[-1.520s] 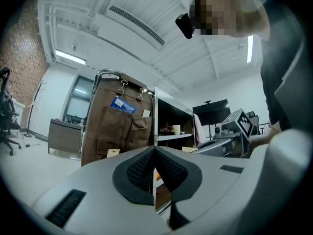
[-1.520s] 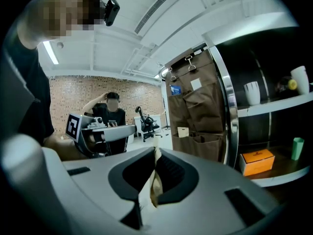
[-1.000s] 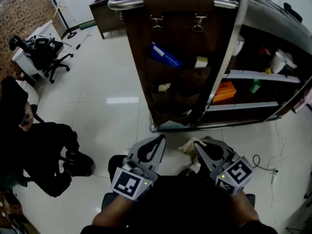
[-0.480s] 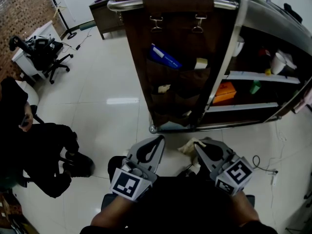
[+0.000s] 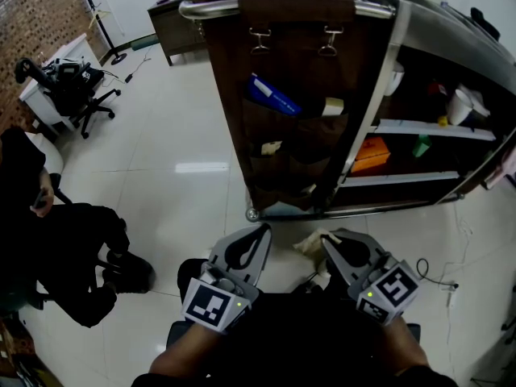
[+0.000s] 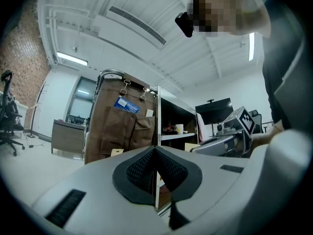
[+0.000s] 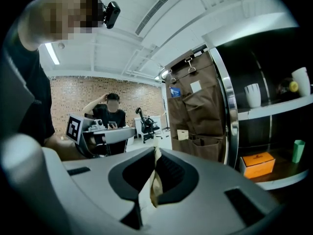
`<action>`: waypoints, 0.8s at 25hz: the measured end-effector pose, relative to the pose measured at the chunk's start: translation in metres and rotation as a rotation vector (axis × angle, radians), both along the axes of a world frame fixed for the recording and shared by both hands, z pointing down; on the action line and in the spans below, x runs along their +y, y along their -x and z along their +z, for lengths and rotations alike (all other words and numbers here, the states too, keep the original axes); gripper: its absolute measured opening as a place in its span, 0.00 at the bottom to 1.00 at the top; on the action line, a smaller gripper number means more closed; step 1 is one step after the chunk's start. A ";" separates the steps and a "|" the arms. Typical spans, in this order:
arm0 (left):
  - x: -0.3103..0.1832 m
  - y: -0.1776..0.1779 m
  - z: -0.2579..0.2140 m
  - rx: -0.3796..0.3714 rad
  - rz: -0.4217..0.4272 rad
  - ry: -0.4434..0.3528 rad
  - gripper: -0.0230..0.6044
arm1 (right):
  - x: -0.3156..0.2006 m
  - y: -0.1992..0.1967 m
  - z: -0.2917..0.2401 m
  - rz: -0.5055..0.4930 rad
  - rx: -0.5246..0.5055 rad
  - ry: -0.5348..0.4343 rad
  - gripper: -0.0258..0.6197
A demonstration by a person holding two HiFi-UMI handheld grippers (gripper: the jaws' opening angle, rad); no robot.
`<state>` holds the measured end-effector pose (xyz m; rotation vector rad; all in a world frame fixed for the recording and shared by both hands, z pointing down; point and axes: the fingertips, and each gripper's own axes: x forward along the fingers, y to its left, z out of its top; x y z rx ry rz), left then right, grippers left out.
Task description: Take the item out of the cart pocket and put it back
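Out in front of the cart (image 5: 385, 87), your right gripper (image 7: 156, 154) pinches a thin tan item (image 7: 154, 186) between near-closed jaws, your left gripper (image 6: 155, 152) shut and empty; the return to a cart pocket (image 5: 300, 147) looks next.

The cart's pocket organiser (image 5: 298, 95) is coloured dark brown, with a blue packet (image 5: 272, 93) in it. An orange box (image 5: 372, 150) is seen. The left gripper (image 5: 264, 227) and right gripper (image 5: 326, 237) are grey, marked with black-and-white squares. The paper packet (image 7: 155, 180) is pale tan.
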<state>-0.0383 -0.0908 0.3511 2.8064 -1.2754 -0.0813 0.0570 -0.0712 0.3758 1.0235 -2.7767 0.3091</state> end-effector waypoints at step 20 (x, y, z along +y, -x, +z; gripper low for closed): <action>-0.005 0.002 0.003 0.000 -0.012 0.007 0.04 | -0.058 -0.011 -0.125 0.060 -0.009 -0.347 0.08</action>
